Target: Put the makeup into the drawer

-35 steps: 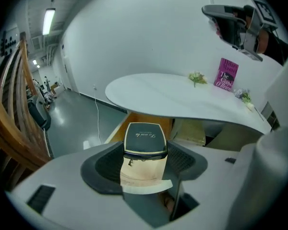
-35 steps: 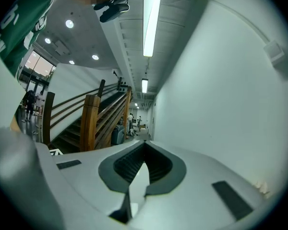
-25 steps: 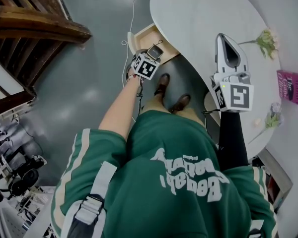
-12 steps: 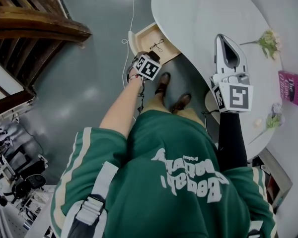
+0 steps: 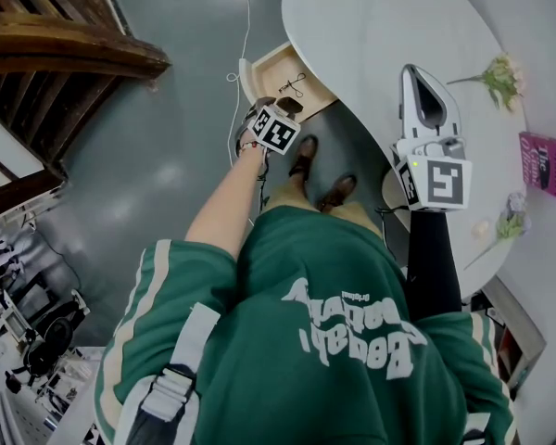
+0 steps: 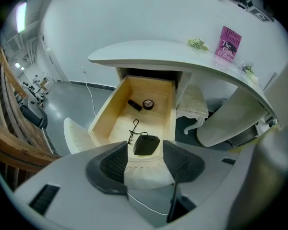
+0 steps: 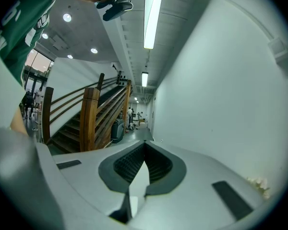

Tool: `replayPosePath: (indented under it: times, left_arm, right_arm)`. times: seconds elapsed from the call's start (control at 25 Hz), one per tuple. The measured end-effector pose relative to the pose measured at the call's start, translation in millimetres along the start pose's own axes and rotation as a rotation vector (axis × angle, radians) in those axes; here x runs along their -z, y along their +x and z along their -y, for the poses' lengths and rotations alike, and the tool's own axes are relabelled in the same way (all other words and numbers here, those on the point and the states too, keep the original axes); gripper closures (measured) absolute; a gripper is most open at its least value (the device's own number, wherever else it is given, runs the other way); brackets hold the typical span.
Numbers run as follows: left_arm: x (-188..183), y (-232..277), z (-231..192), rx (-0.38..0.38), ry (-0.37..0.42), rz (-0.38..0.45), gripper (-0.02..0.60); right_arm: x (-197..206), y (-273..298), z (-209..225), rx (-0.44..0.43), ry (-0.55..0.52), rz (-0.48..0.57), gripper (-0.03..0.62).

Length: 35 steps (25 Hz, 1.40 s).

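Left gripper point(image 6: 145, 148) has sunk twd the drawer point(image 6: 104, 119) vs a sec ago. Its fingers have just been narrowing but stand apart, gripping nothing. Dark makeup case point(image 6: 147, 142) lies in the drawer just past the tips. Prob light, hard, slick: if re-gripping, take it across the flat sides. Right gripper point(image 7: 144, 150): fingers closed, empty.

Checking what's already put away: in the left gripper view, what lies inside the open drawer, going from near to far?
Dark square case → eyelash curler → round compact.
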<state>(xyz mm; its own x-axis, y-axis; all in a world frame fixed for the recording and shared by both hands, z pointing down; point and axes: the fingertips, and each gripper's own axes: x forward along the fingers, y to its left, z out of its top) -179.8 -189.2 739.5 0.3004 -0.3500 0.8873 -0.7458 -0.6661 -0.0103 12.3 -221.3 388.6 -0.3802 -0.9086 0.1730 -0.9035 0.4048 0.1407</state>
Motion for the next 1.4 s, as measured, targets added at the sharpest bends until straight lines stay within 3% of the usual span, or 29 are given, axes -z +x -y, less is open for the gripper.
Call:
replayPosePath:
  times: [0.48,0.6,0.8,1.12,1.4]
  left_arm:
    - [-1.7,0.9,0.9,-0.002,0.001,0.021,0.328]
    - [-11.1,-9.7,0.3,0.008,-0.002,0.06,0.327]
    - [-69.9,-63.3,-9.7,-0.05,0.017,0.247,0.327]
    - [-190.4,-200.2,-20.5,-0.152,0.073,0.62,0.327]
    - [-255.8,-289.6,-8.0,-0.189,0.091,0.839,0.327]
  right_arm:
    - [3.4,-3.4,1.9,0.001,-0.001,0.002,0.585]
    - [0.8,-3.4,1.9,0.004,-0.001,0.004,0.585]
    - [-3.0,-7.8,8.4,0.016,0.004,0.021,0.585]
    - [-21.3,-12.3,14.2,0.036,0.0,0.077,0.585]
    - [-34.0,-26.5,26.7,0.07,0.005,0.116,0.585]
